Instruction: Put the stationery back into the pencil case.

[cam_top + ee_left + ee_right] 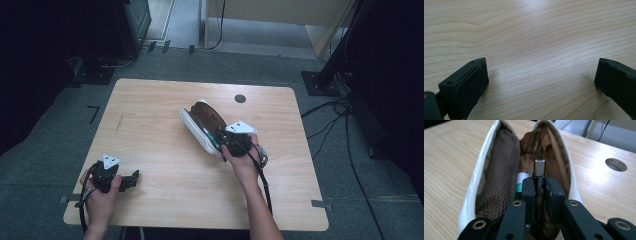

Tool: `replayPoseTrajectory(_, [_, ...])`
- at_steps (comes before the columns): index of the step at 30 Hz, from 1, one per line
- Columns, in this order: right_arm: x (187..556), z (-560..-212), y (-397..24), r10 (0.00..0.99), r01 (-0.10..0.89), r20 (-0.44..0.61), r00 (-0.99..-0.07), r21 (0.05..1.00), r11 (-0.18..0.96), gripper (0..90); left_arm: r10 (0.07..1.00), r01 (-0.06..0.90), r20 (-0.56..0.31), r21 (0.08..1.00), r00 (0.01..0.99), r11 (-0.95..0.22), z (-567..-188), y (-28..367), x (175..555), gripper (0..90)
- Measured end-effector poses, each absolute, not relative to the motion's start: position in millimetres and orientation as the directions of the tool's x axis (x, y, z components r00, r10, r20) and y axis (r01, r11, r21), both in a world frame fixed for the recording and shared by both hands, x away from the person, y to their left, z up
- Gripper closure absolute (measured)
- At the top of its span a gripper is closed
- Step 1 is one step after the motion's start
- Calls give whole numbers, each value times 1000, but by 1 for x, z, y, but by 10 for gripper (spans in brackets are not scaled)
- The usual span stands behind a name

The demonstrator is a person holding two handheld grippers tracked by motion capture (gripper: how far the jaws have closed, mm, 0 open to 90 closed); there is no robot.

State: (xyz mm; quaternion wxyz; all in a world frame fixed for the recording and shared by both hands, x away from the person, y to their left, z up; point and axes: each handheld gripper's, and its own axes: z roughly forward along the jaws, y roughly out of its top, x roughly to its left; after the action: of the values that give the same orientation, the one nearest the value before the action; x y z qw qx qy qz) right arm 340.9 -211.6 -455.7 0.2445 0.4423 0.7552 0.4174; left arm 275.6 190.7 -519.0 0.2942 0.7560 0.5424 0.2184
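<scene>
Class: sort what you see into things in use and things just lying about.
In use: right gripper shut on a flat metal-tipped item; open white pouch; green-and-white tube inside it.
Idle: left gripper, open over bare table.

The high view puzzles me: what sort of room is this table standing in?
Probably a lab or recording workspace rather than a home. A plain wooden table stands on grey carpet, loose cables trail over the floor at the right, and dark equipment stands surround it. A person works two hand-held grippers there.
</scene>
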Motion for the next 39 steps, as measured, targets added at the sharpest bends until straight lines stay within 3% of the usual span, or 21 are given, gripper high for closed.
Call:
replayPoseTrajectory(16, [360,-465,-185,877,474,-85,-474,815,335,769,949,691,9,684,314,-235,-519,191,276,0])
replayPoseTrajectory(27, [379,-468,-176,897,552,-12,-442,784,282,737,949,691,11,682,316,-239,-519,191,276,0])
replayPoseTrajectory(39, [376,-461,-178,897,488,-3,-443,838,243,781,949,691,11,682,316,-238,-519,191,276,0])
